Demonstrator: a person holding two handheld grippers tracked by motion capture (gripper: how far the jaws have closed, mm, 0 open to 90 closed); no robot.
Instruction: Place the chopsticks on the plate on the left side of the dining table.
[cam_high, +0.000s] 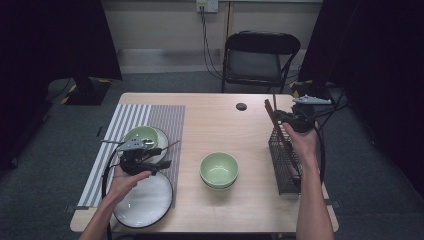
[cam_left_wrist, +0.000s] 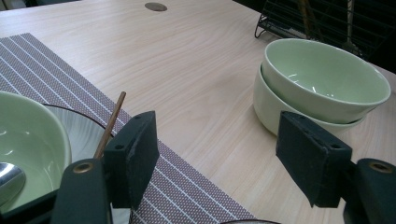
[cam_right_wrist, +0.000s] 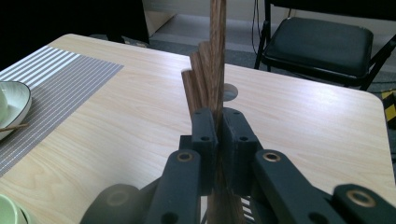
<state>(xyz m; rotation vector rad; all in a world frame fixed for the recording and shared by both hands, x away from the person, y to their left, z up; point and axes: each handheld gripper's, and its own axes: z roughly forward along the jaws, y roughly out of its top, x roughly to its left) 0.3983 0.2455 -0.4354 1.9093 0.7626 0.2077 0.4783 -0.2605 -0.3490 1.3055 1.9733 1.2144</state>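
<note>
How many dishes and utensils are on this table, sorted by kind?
Green bowls: 3, two stacked, one on the placemat
White plates: 2
Spoon: 1
Wire rack: 1
Wooden chopsticks: several, number unclear
Total: 7, plus chopsticks

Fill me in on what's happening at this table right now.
A person is working at a wooden table with a gripper in each hand. The right gripper is shut on a wooden chopstick that stands with others in the black wire rack. The left gripper hangs open over the striped placemat, near a green bowl on a plate with a spoon in it. Two stacked green bowls sit mid-table, and an empty white plate lies near the front edge.
</note>
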